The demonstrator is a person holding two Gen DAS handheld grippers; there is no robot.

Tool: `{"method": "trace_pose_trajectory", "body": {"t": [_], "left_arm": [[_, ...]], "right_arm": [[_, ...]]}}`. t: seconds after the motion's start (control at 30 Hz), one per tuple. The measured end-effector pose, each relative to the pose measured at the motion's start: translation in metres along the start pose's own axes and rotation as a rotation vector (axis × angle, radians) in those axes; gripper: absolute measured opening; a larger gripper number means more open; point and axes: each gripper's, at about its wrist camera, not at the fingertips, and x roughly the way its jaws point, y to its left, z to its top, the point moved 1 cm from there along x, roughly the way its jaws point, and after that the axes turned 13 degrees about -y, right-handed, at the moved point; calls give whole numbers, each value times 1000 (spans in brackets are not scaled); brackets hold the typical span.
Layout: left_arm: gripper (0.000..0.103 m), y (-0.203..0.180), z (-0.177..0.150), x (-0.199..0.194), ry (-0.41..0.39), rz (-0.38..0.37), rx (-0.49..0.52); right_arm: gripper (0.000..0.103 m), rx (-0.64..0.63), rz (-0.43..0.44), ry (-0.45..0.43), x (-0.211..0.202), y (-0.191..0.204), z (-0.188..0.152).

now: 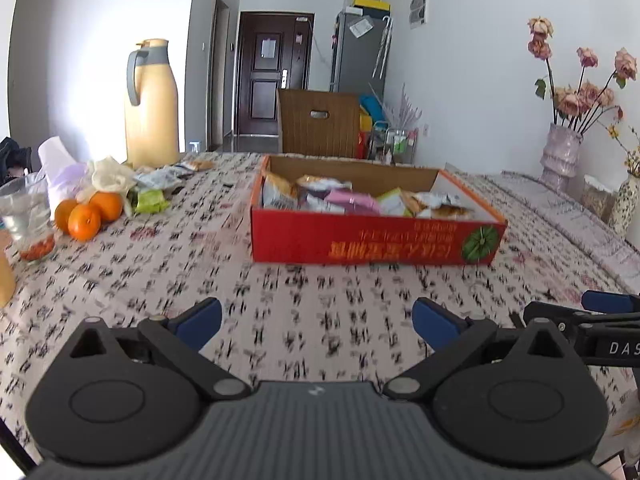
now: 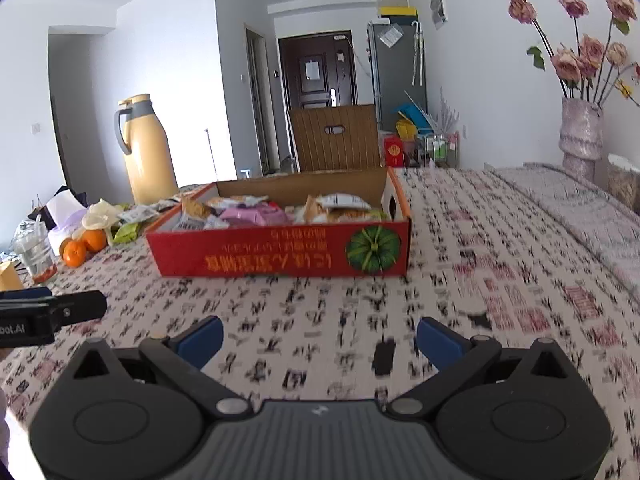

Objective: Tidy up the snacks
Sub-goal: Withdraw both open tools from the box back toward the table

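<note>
A red cardboard box (image 1: 372, 240) (image 2: 280, 250) stands in the middle of the table and holds several snack packets (image 1: 352, 200) (image 2: 256, 214). More loose snack packets (image 1: 158, 184) (image 2: 134, 220) lie on the table to the box's left, near the jug. My left gripper (image 1: 316, 322) is open and empty, low over the tablecloth in front of the box. My right gripper (image 2: 320, 340) is open and empty, also in front of the box. Each gripper shows at the edge of the other's view, the right one (image 1: 608, 312) and the left one (image 2: 52, 312).
Left of the box are three oranges (image 1: 86, 214) (image 2: 82, 248), a glass cup (image 1: 28, 220) (image 2: 36, 254), a yellow thermos jug (image 1: 150, 106) (image 2: 144, 152) and crumpled bags (image 1: 108, 176). A vase of dried roses (image 1: 560, 152) (image 2: 580, 136) stands at the right edge. A wooden chair (image 1: 320, 124) is behind the table.
</note>
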Motion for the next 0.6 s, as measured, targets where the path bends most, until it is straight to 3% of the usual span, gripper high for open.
{"method": "trace_pose_trajectory", "body": {"t": [0.6], "left_arm": [[103,-6,-11,-16,20,-11,8]], "right_arm": [[103,12,-3,14,-22,0,-11]]}}
